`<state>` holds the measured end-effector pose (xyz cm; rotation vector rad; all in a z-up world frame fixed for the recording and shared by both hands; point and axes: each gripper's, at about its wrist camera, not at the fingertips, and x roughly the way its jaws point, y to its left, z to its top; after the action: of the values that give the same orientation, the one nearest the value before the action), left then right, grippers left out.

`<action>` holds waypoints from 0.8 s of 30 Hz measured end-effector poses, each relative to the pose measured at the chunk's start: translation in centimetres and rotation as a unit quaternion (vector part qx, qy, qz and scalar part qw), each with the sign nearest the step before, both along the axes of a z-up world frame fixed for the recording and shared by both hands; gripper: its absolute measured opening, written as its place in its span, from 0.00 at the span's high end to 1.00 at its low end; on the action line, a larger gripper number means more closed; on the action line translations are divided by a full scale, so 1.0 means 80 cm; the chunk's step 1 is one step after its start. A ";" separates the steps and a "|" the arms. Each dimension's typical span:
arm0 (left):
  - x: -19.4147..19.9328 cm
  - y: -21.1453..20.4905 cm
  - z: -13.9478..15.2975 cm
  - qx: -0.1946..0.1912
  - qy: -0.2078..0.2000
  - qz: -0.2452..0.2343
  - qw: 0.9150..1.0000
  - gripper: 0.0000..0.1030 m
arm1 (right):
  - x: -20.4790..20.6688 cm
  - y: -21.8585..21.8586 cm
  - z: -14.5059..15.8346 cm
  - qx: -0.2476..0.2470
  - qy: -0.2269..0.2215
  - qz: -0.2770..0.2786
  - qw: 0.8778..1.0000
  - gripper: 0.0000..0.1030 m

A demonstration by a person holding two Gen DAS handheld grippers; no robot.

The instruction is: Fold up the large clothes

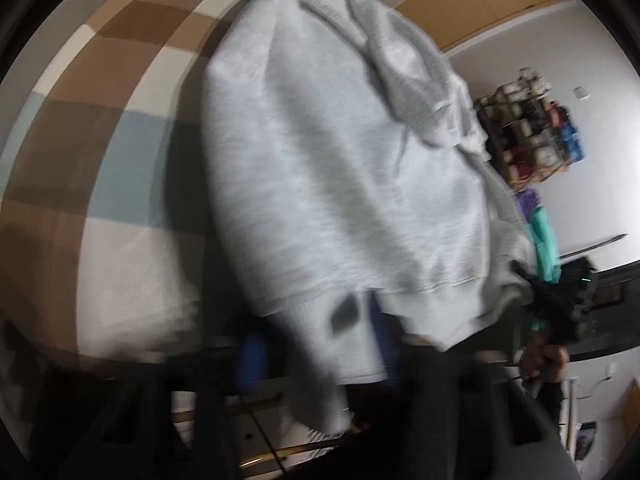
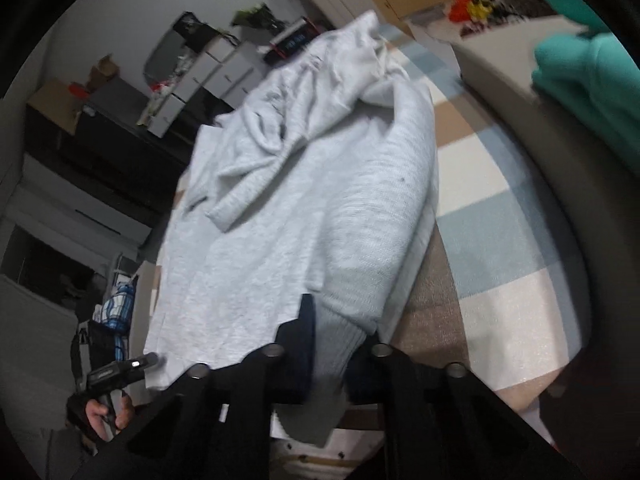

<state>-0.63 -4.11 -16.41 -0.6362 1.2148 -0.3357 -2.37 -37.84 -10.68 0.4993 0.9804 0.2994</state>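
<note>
A large light grey sweatshirt (image 1: 320,152) lies spread on a checked blanket, its ribbed hem toward me. In the left wrist view the hem drapes over and between the blue pads (image 1: 252,356) of my left gripper (image 1: 320,344), which is shut on it. The right gripper (image 1: 568,292) shows at the far right, at the hem's other corner. In the right wrist view the sweatshirt (image 2: 312,200) runs away from me, and my right gripper (image 2: 332,344) is shut on a bunch of ribbed hem. The left gripper (image 2: 136,364), held by a hand (image 2: 100,412), sits at the hem's left corner.
The brown, white and pale blue checked blanket (image 1: 100,160) (image 2: 500,220) covers the surface. A teal garment (image 2: 592,92) (image 1: 544,240) lies to the right. A rack of shoes (image 1: 528,132) stands by the wall. White boxes (image 2: 224,68) and dark furniture stand behind.
</note>
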 end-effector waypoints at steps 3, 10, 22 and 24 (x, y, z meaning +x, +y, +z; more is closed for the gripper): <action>-0.003 0.010 -0.006 -0.023 0.014 0.024 0.999 0.85 | -0.012 -0.019 0.002 0.027 -0.016 -0.012 0.999 0.94; -0.031 0.008 0.012 0.026 0.012 0.033 0.999 0.97 | -0.052 -0.043 -0.002 0.026 -0.025 -0.017 0.999 0.94; -0.104 0.020 0.057 0.009 -0.010 0.009 1.000 0.99 | -0.132 -0.047 0.038 0.058 -0.096 0.027 0.993 0.94; -0.100 0.021 0.071 -0.013 -0.021 0.005 1.000 0.99 | -0.141 -0.050 0.052 0.068 -0.122 0.026 0.990 0.94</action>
<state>-8.61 -2.40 -10.73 -0.6546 1.1685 -0.3552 -13.67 -41.88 -6.55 0.5464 0.7385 0.4656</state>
